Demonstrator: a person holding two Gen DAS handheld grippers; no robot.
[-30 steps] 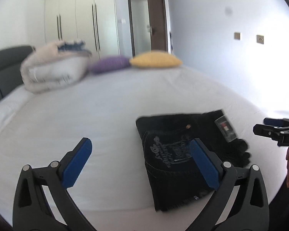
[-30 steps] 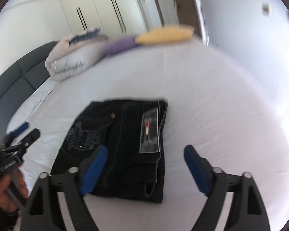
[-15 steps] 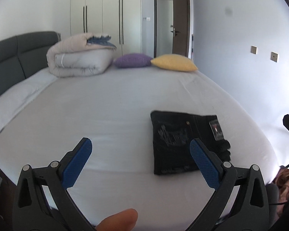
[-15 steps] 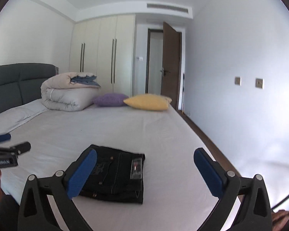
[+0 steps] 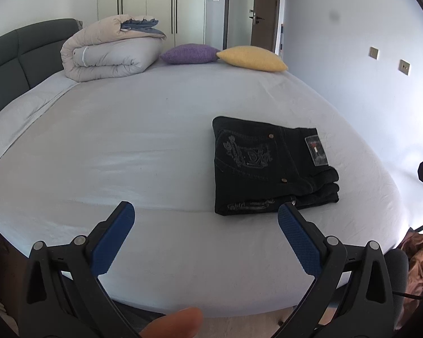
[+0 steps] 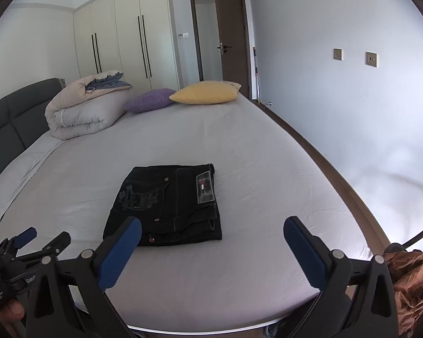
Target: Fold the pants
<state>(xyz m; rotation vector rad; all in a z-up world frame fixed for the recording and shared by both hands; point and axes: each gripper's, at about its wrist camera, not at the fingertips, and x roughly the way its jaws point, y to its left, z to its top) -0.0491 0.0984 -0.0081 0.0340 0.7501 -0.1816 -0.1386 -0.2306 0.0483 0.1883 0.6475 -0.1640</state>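
The black pants [image 5: 265, 166] lie folded into a compact rectangle on the white bed sheet [image 5: 127, 146], embroidered pocket and a label patch facing up; they show too in the right wrist view as the pants [image 6: 166, 202]. My left gripper [image 5: 206, 214] hangs open over the bed's near edge, to the left of and short of the pants, with nothing between its blue pads. My right gripper [image 6: 211, 225] is open wide just short of the pants, holding nothing. The left gripper [image 6: 39, 238] also shows at the lower left of the right wrist view.
A rolled duvet [image 5: 110, 53], a purple cushion [image 5: 190, 53] and a yellow cushion [image 5: 251, 59] sit at the bed's far end by the grey headboard [image 5: 19, 48]. Brown cloth [image 6: 406, 278] lies off the bed's right corner. Wardrobes and an open door stand behind.
Both grippers have drawn back from the pants toward the bed's near edge, and the right one has also risen. The pants stay folded and lie free on the sheet.
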